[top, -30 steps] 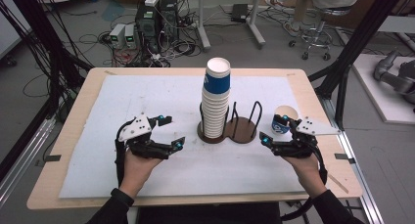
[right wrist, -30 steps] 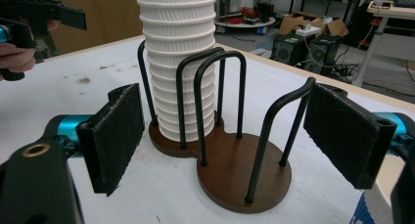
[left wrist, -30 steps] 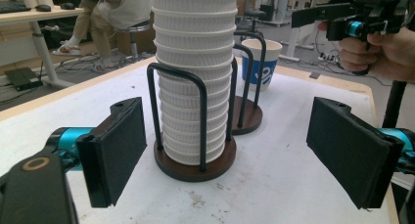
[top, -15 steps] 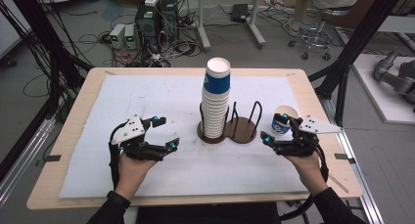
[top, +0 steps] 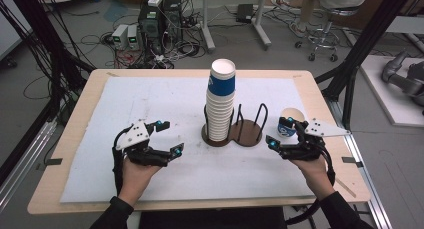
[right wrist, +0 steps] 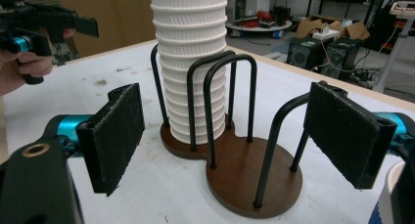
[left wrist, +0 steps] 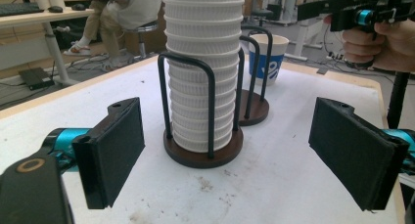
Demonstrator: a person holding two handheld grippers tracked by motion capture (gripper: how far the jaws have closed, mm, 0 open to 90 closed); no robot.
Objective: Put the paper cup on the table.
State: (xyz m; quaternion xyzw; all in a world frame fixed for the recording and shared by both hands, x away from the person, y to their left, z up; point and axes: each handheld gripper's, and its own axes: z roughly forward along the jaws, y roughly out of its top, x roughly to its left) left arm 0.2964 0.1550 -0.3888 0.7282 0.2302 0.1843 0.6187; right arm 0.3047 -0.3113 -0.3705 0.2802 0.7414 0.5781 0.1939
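Paper cups point(top: 220, 104) stacked tall in the left bay of a two-bay wooden cup holder point(top: 246, 134) at mid-tabletop point(top: 85, 104) — white ribbed sides, a blue-banded cup on top. Right bay bare. Single blue-and-white cup point(top: 290, 120) upright near the right edge, just beyond the right gripper point(top: 279, 134). Left gripper point(top: 170, 137) well left of the holder, aimed at the stack — jaws just widened, apart on nothing. Right gripper's jaws likewise spread wide, nothing between the pads, facing the holder.
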